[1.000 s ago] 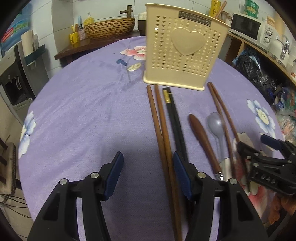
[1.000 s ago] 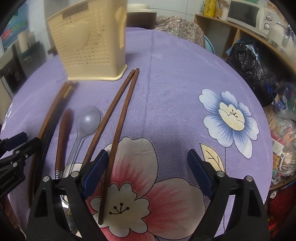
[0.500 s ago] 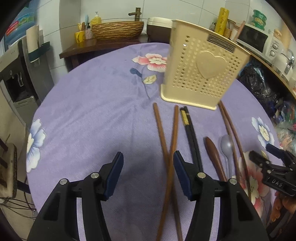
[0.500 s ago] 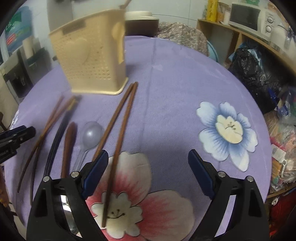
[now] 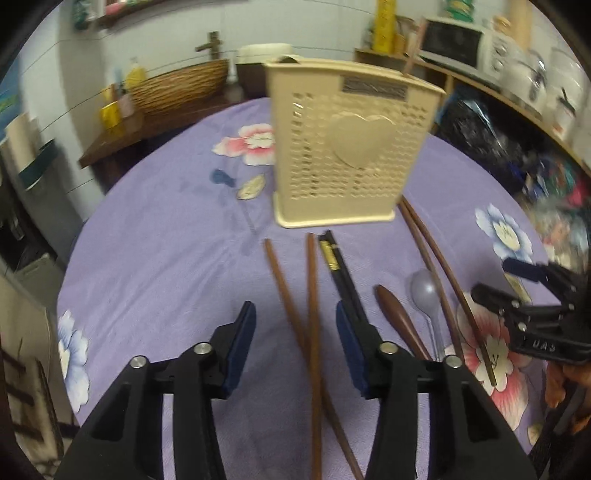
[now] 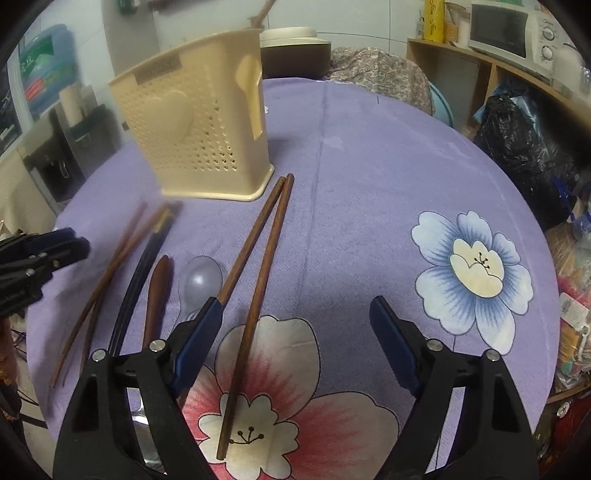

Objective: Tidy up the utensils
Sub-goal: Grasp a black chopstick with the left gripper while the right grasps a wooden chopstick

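A beige perforated utensil holder stands upright on the purple flowered tablecloth. In front of it lie two crossed brown chopsticks, black chopsticks, a brown-handled utensil, a grey plastic spoon and a second brown chopstick pair. My left gripper hovers over the crossed pair, its jaws closing around them without touching. My right gripper is also closing, with one chopstick of the second pair lying between its jaws, untouched.
The round table's edge drops off at left and right. A wooden side table with a woven basket stands behind it. Shelves with a microwave and black bags are at the right.
The left gripper has lifted and pulled back, and its jaws have narrowed. The two brown chopsticks under it went from parallel to crossed. The right jaws have narrowed slightly.
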`<state>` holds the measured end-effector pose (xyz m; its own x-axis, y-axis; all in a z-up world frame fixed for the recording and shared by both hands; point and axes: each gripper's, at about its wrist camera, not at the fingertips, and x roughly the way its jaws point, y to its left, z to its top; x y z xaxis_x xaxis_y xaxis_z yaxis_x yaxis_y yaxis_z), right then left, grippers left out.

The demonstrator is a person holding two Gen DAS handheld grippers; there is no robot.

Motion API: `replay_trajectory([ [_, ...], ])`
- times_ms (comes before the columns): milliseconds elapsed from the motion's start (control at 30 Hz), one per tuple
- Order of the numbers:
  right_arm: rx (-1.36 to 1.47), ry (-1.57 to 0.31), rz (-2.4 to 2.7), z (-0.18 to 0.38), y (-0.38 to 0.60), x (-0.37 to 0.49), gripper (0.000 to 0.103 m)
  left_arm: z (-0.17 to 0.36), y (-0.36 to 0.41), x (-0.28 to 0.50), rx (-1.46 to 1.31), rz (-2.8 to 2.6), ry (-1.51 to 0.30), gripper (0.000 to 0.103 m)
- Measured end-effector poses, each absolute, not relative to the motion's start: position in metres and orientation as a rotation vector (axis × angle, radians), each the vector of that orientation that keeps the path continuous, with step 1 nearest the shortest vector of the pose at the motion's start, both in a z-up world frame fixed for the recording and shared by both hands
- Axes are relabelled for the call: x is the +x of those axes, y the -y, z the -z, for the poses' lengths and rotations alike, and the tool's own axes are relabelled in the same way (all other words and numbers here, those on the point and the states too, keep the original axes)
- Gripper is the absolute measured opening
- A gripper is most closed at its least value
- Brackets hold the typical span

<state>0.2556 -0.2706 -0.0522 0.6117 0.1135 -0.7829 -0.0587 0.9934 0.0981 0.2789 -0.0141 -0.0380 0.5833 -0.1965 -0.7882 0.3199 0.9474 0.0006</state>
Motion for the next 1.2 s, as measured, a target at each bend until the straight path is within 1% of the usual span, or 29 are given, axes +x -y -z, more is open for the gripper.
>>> replay_trajectory([
  [100, 0.073, -0.916, -0.098, 0.053, 0.273, 0.259, 0.078, 0.052, 0.027, 0.290, 0.233, 0.299, -0.933, 0.029],
  [133, 0.080, -0.915, -0.098, 0.053, 0.275, 0.258, 0.078, 0.056, 0.030, 0.294, 0.247, 0.294, -0.944, 0.027],
  [267, 0.097, -0.927, -0.100, 0.056, 0.277, 0.255, 0.078, 0.062, 0.038, 0.304, 0.265, 0.313, -0.960, 0.026],
  [533, 0.107, -0.926, -0.109, 0.057, 0.277, 0.255, 0.078, 0.072, 0.047, 0.323, 0.275, 0.301, -0.991, 0.020],
  [667, 0.120, -0.935, -0.114, 0.059, 0.280, 0.262, 0.078, 0.072, 0.050, 0.337, 0.247, 0.297, -0.998, 0.015],
  [733, 0.108, -0.943, -0.125, 0.059, 0.279, 0.271, 0.076, 0.072, 0.051, 0.342, 0.243, 0.285, -0.997, 0.011],
  [833, 0.105, -0.956, -0.124, 0.058, 0.277, 0.291, 0.069, 0.072, 0.048, 0.349, 0.207, 0.275, -1.012, 0.009],
  [900, 0.122, -0.966, -0.129, 0.059, 0.276, 0.304, 0.061, 0.072, 0.049, 0.351, 0.209, 0.270, -1.014, 0.009],
  [933, 0.122, -0.968, -0.124, 0.059, 0.274, 0.313, 0.059, 0.072, 0.050, 0.350, 0.214, 0.265, -1.011, 0.009],
  [1000, 0.092, -0.970, -0.086, 0.061, 0.270, 0.325, 0.050, 0.072, 0.049, 0.350, 0.212, 0.256, -1.009, 0.009],
  [1200, 0.066, -0.984, -0.073, 0.065, 0.258, 0.345, 0.039, 0.072, 0.051, 0.347, 0.201, 0.252, -1.012, 0.009],
])
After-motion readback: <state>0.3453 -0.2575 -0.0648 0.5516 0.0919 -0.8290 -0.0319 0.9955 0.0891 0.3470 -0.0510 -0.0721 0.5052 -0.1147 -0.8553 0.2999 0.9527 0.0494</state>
